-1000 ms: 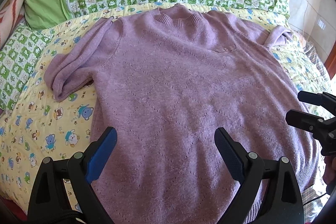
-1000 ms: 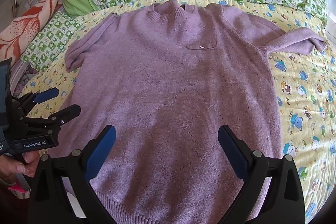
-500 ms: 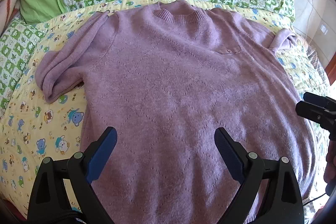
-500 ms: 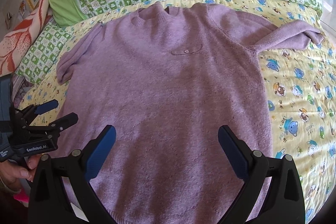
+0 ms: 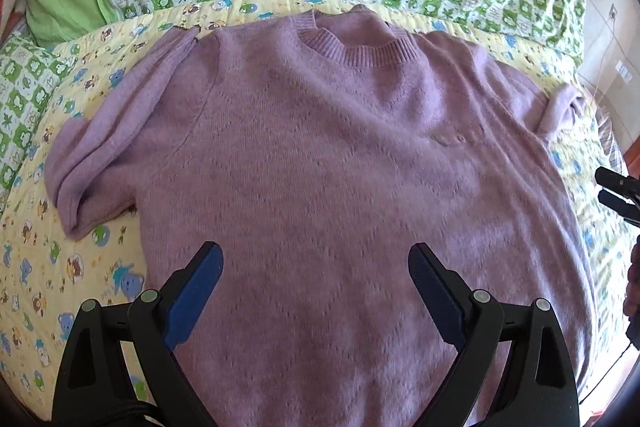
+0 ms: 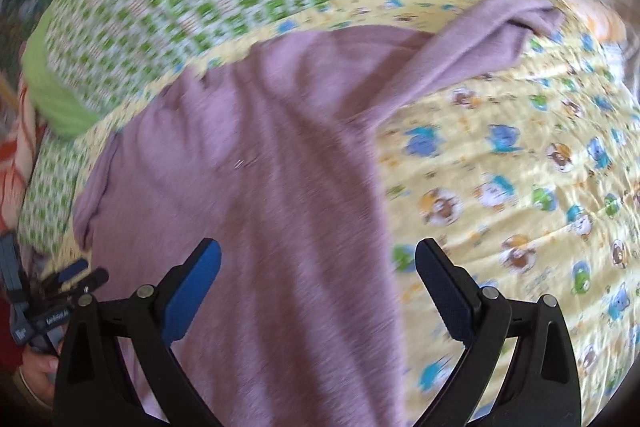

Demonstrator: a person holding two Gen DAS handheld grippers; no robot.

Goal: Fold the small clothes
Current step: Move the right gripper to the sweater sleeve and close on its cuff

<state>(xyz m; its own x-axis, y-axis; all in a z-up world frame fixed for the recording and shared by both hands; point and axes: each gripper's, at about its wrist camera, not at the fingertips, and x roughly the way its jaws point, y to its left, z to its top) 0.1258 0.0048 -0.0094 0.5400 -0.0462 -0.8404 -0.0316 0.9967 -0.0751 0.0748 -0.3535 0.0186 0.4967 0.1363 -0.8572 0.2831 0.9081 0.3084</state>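
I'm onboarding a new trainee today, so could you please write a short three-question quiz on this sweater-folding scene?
1. True or false: the purple sweater lies front up, with its ribbed collar at the far end from the left gripper.
2. Multiple choice: what is the right gripper holding? A) a sleeve B) the hem C) nothing
3. Fill in: the sweater lies on a yellow ___ printed with cartoon animals.

Key:
1. True.
2. C: its jaws stand wide apart above the sweater's edge.
3. Quilt.
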